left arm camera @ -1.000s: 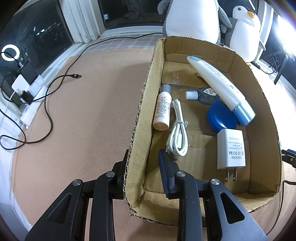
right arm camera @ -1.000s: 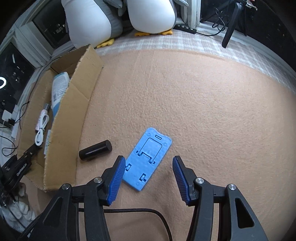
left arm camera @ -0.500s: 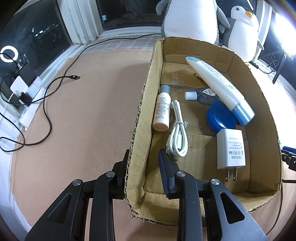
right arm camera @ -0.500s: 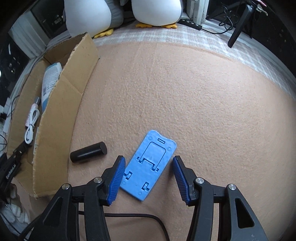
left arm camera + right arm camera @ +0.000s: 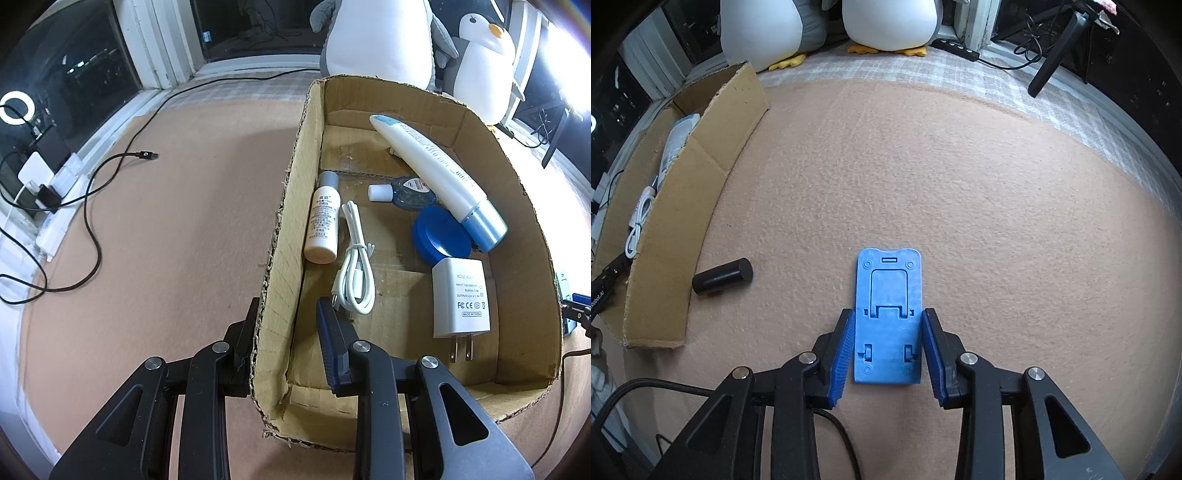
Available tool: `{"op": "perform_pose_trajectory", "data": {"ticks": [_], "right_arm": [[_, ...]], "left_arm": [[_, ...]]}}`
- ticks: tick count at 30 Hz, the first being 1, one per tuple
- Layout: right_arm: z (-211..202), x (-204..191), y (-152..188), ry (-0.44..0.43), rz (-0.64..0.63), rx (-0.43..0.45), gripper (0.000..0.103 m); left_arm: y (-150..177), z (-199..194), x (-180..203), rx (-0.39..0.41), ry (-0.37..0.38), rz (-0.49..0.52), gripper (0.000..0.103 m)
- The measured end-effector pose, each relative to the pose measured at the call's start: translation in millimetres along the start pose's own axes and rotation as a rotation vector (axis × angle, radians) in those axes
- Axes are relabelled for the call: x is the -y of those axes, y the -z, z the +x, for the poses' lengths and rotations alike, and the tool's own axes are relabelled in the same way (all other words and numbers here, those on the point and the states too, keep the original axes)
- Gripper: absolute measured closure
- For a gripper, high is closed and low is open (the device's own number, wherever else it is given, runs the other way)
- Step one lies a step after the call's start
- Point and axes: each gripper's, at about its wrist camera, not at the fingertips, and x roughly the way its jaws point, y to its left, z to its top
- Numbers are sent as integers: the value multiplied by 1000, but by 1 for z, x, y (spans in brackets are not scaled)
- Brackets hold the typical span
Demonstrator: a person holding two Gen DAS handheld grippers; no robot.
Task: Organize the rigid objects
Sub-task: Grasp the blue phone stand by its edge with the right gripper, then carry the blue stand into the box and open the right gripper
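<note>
inside the cardboard box (image 5: 517,206) pinched by the left tool (image 5: 288,332), a charger (image 5: 461,297) reads "made in china".

A blue plastic phone stand (image 5: 887,317) lay flat and folded on the tan mat, beside a black cylinder (image 5: 722,276) on its side. In the cardboard box (image 5: 280,229) lay a white tube (image 5: 436,173), small bottle (image 5: 323,218), coiled white cable (image 5: 356,266), blue lid (image 5: 439,236) and white charger (image 5: 460,295).
</note>
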Motion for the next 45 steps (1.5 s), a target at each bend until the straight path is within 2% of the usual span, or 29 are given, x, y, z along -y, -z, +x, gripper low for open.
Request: {"op": "perform_pose_trajectory", "data": {"ticks": [10, 17, 30, 45], "right_arm": [[-23, 8, 12, -30, 40, 67, 70], [-48, -9, -8, -60, 2, 144, 70], [-81, -81, -56, -182, -122, 245, 70], [-74, -162, -76, -273, -266, 228, 70]], "left_arm": [[-1, 0, 0, 0, 1, -3, 76], [0, 0, 0, 0, 2, -3, 76], [1, 0, -1, -1, 10, -10, 76], [1, 0, -2, -1, 20, -19, 76]]}}
